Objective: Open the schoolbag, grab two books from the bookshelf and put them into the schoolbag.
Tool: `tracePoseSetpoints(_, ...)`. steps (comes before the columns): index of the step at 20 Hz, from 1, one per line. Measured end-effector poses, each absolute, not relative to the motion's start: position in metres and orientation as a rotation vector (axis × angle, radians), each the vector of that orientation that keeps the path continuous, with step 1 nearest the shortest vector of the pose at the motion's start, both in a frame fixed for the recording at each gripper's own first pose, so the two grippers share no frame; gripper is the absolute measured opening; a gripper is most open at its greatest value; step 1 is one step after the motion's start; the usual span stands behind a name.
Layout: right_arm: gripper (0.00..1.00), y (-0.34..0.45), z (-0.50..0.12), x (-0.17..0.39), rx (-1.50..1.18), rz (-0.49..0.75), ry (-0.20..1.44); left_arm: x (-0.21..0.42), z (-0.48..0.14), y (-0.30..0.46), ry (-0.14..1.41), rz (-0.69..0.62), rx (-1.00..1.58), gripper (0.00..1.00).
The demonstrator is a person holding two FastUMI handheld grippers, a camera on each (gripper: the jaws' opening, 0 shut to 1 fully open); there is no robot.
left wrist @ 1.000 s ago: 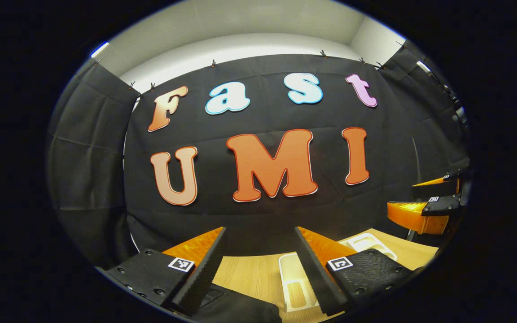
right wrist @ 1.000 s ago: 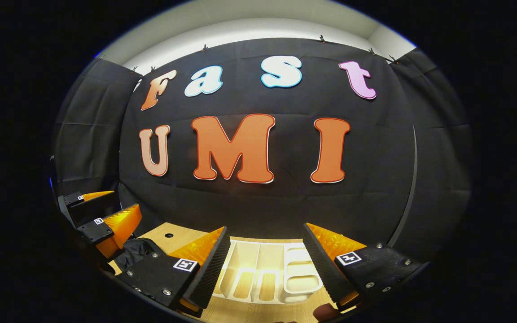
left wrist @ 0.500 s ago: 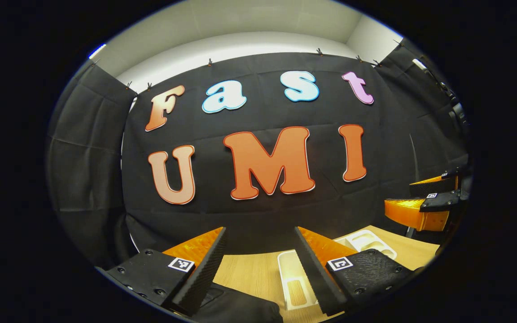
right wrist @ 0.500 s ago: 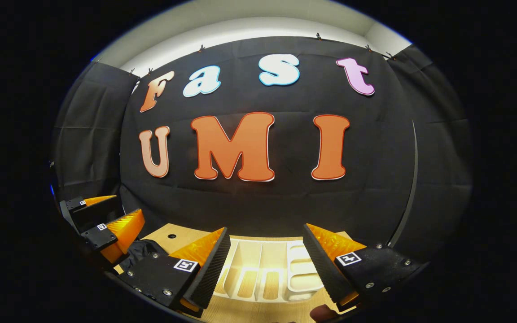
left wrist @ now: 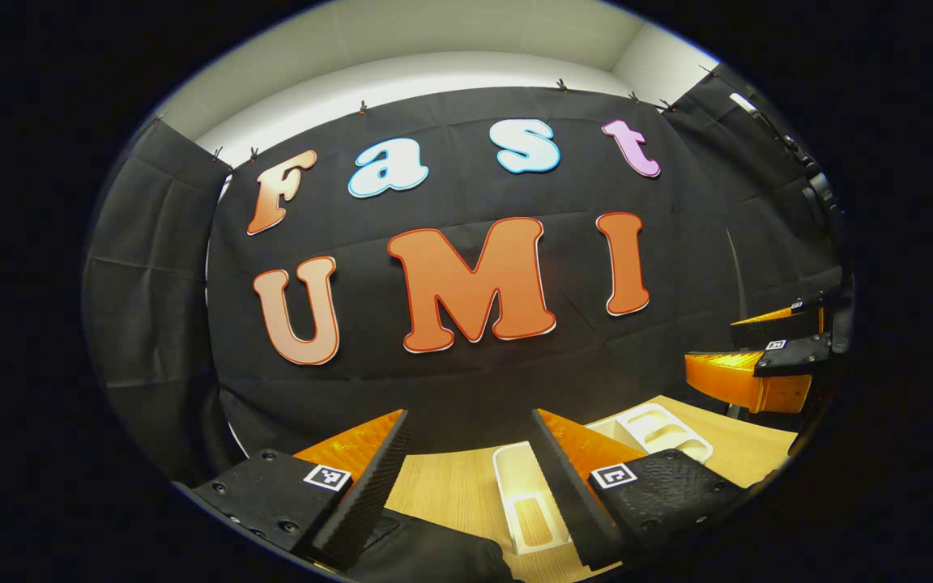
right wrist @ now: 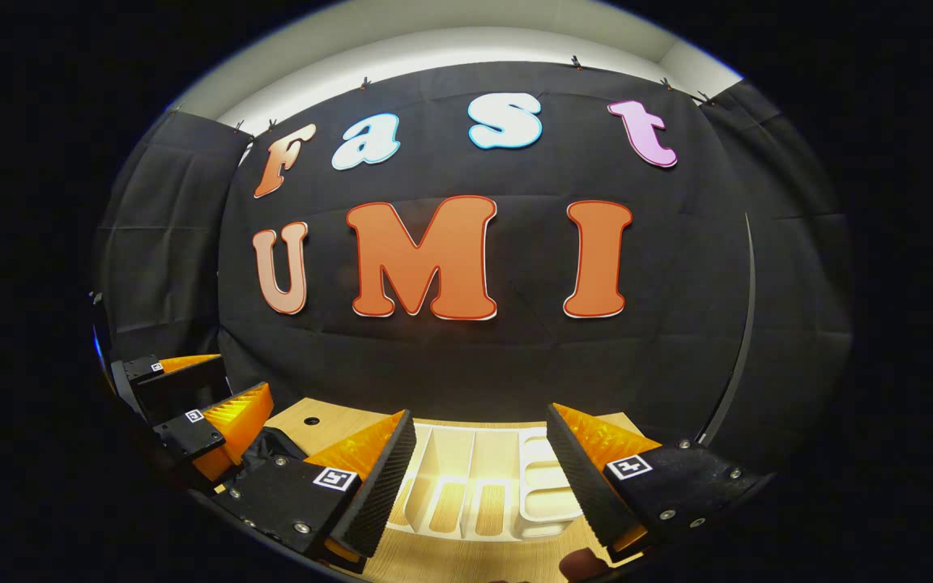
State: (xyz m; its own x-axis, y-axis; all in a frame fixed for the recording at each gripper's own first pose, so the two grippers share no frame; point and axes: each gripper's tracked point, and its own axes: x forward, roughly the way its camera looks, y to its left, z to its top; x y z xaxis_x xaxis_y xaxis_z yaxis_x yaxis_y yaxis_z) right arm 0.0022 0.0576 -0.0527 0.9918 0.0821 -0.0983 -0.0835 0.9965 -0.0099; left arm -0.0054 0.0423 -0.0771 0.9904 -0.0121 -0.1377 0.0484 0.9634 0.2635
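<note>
In the left gripper view my left gripper (left wrist: 470, 429) stands open over the wooden table (left wrist: 450, 486), nothing between its fingers. Black fabric of the schoolbag (left wrist: 426, 555) lies just under it at the bottom edge. A white slotted bookshelf rack (left wrist: 527, 506) stands ahead to the right. My right gripper (right wrist: 480, 425) is open too, held right above the same white rack (right wrist: 475, 486). The right gripper view has the left gripper (right wrist: 227, 380) at the far left, beside a fold of the black schoolbag (right wrist: 268, 445). The right gripper (left wrist: 746, 348) appears at the right edge of the left gripper view.
The booth's black cloth wall (right wrist: 475, 356) rises directly behind the table's far edge. A small round hole (right wrist: 311, 421) marks the tabletop (right wrist: 337, 425) left of the rack. A fingertip (right wrist: 580, 563) peeks in at the bottom.
Both views have tipped slightly downward, so more of the rack and table shows. In the right gripper view the left gripper has drifted right and lower. Both stay open.
</note>
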Motion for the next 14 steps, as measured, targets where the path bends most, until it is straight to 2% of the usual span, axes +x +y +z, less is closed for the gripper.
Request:
tracePoseSetpoints(1, 0.96, 0.0568, -0.0527, 0.0025, -0.014, 0.082, 0.097, -0.0053, -0.0769, 0.0429, 0.134, -0.031, 0.268, 0.95)
tracePoseSetpoints(2, 0.96, 0.0571, -0.0523, 0.0025, -0.013, 0.081, 0.095, -0.0051, -0.0772, 0.0433, 0.134, -0.028, 0.267, 0.92)
tracePoseSetpoints(4, 0.96, 0.0569, -0.0513, 0.0038, -0.011, 0.08, 0.091, -0.0039, -0.0778, 0.0438, 0.135, -0.027, 0.265, 0.95)
tracePoseSetpoints(5, 0.96, 0.0562, -0.0508, 0.0045, -0.01, 0.078, 0.09, -0.0041, -0.078, 0.0432, 0.134, -0.028, 0.263, 0.92)
tracePoseSetpoints(14, 0.96, 0.06, -0.0521, 0.0051, -0.016, 0.083, 0.09, -0.0029, -0.0793, 0.0437, 0.136, -0.031, 0.258, 0.92)
